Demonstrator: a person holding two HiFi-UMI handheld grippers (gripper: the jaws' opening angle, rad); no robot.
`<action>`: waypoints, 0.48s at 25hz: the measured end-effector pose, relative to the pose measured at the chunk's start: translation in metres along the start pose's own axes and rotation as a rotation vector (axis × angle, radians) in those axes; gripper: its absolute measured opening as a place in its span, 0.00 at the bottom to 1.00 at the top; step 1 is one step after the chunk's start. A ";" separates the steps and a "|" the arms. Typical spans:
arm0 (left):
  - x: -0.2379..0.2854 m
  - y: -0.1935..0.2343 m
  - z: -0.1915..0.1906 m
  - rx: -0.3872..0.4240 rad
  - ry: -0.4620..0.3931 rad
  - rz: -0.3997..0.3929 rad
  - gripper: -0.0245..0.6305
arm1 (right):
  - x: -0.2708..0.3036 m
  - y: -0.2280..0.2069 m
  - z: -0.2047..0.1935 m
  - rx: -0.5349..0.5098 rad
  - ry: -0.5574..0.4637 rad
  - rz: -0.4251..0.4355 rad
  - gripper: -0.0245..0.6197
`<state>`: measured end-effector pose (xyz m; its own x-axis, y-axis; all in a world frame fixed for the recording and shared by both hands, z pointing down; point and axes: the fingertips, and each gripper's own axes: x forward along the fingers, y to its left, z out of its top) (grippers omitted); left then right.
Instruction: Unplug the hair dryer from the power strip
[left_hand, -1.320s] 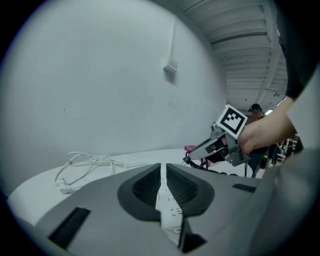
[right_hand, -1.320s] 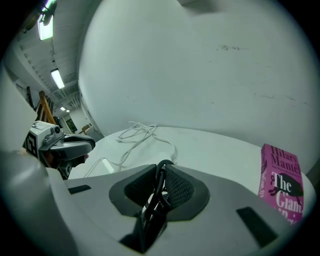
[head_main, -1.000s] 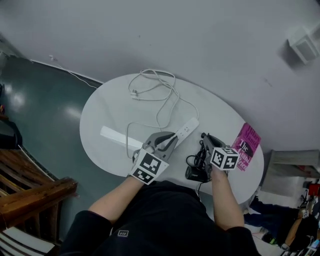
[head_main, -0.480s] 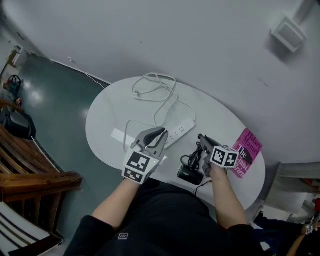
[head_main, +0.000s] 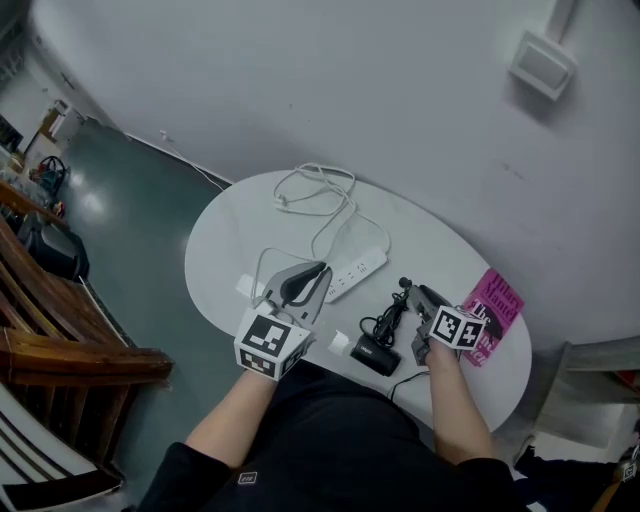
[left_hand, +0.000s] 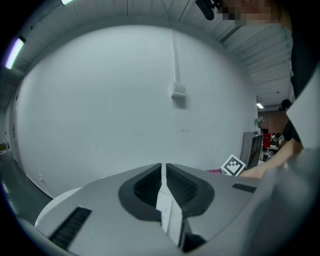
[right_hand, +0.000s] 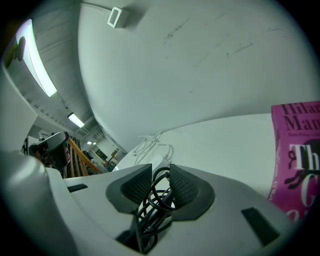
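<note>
a bare workshop or lab room, shown by a plain grey wall (head_main: 350, 90) with a small box (head_main: 541, 62), glossy painted floor (head_main: 130, 200), oval white table (head_main: 215, 235), wooden bench (head_main: 60, 340) near left, ceiling strip lights (right_hand: 37, 60).

Hair dryer (head_main: 372, 353) plug too small to tell — pink book (right_hand: 296, 160) cut off.

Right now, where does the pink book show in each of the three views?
Head view: pink book lower right, lying on the table's right end.
Left gripper view: only a thin pink sliver, low and right of centre.
Right gripper view: large, at the right edge.
Shared landmark: the white wall box, in all three.
</note>
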<state>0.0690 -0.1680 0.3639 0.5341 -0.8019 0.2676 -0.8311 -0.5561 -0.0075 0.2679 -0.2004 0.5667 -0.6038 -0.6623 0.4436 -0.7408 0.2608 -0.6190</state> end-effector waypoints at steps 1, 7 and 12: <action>-0.001 0.001 0.003 0.004 -0.007 -0.002 0.09 | -0.007 0.000 0.004 -0.003 -0.026 -0.005 0.21; 0.006 0.016 0.024 0.037 -0.030 -0.052 0.09 | -0.057 0.013 0.046 -0.115 -0.181 -0.076 0.21; 0.007 0.034 0.049 0.063 -0.066 -0.081 0.09 | -0.087 0.055 0.092 -0.250 -0.317 -0.138 0.21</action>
<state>0.0519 -0.2028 0.3184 0.6100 -0.7654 0.2054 -0.7746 -0.6305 -0.0491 0.3067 -0.1931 0.4346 -0.4023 -0.8760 0.2662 -0.8806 0.2907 -0.3741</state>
